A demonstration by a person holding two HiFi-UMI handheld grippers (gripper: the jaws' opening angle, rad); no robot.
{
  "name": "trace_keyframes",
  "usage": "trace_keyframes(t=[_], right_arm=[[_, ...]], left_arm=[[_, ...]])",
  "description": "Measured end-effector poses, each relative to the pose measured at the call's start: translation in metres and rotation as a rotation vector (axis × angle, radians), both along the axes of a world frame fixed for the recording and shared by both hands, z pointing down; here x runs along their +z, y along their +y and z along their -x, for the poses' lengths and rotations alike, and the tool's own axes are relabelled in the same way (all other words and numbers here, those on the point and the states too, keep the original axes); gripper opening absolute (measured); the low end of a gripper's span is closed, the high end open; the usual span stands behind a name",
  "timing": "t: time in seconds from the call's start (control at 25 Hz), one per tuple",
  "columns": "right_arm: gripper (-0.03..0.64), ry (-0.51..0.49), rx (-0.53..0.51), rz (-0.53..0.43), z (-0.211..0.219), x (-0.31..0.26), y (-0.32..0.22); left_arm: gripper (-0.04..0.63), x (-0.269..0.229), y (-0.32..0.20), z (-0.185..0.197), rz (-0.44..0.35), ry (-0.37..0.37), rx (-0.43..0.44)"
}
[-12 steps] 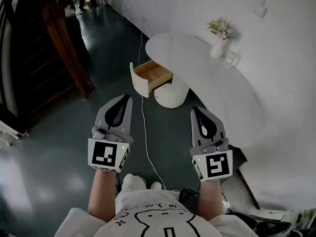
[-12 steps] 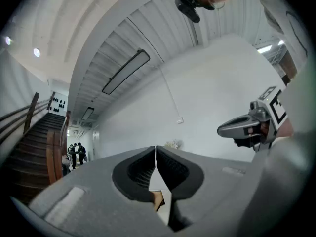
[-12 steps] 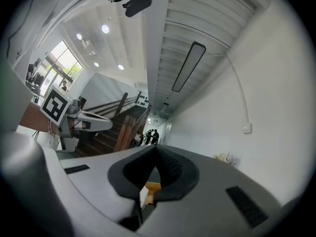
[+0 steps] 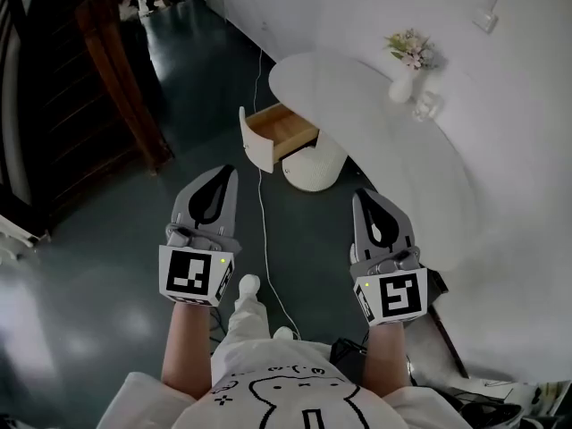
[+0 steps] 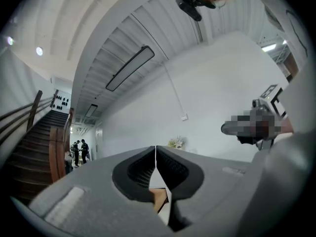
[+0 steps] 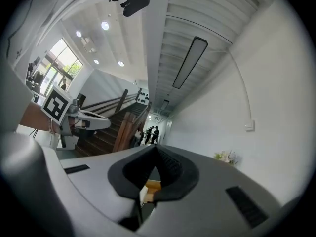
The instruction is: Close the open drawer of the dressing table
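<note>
The white dressing table (image 4: 384, 141) stands ahead against the wall. Its drawer (image 4: 279, 130) is pulled out to the left, showing a wooden inside and a white front (image 4: 254, 143). My left gripper (image 4: 225, 173) and right gripper (image 4: 365, 197) are held side by side short of the table, both shut and holding nothing. The left tip points at the floor just below the drawer front. Through the shut jaws in the left gripper view (image 5: 156, 150) a sliver of the drawer (image 5: 159, 201) shows. The right gripper view (image 6: 157, 148) also shows a bit of the wooden drawer (image 6: 151, 185).
A vase of flowers (image 4: 404, 71) and a glass item (image 4: 427, 105) stand on the tabletop. A white round stool (image 4: 313, 164) sits under the table. A thin cable (image 4: 264, 231) runs along the dark floor. A wooden stair post (image 4: 116, 70) stands at the left.
The person's white-shoed foot has stepped forward between the grippers, and the view has shifted slightly toward the table. Both grippers stay shut.
</note>
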State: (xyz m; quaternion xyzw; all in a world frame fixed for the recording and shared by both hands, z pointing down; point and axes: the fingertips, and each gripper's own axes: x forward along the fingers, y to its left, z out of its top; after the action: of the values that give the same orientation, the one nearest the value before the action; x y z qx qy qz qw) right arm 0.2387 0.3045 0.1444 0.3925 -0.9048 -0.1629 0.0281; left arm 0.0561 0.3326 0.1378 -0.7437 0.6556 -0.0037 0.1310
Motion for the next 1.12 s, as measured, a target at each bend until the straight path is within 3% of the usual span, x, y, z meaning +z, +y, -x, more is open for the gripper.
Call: trace_keyframes(t=[0.44, 0.96, 1.12], right_arm=[[-0.002, 0.015, 0.109, 0.003, 0.026, 0.000, -0.076], [-0.002, 0.035, 0.190, 0.033, 0.108, 0.002, -0.198], [-0.002, 0.095, 0.214, 0.041, 0.131, 0.011, -0.220]], left_arm=[[0.018, 0.004, -0.090, 0.055, -0.008, 0.034, 0.031], [0.018, 0.007, -0.230, 0.152, 0.009, 0.058, 0.061], [0.018, 0.016, -0.253, 0.176, 0.029, 0.068, 0.066]])
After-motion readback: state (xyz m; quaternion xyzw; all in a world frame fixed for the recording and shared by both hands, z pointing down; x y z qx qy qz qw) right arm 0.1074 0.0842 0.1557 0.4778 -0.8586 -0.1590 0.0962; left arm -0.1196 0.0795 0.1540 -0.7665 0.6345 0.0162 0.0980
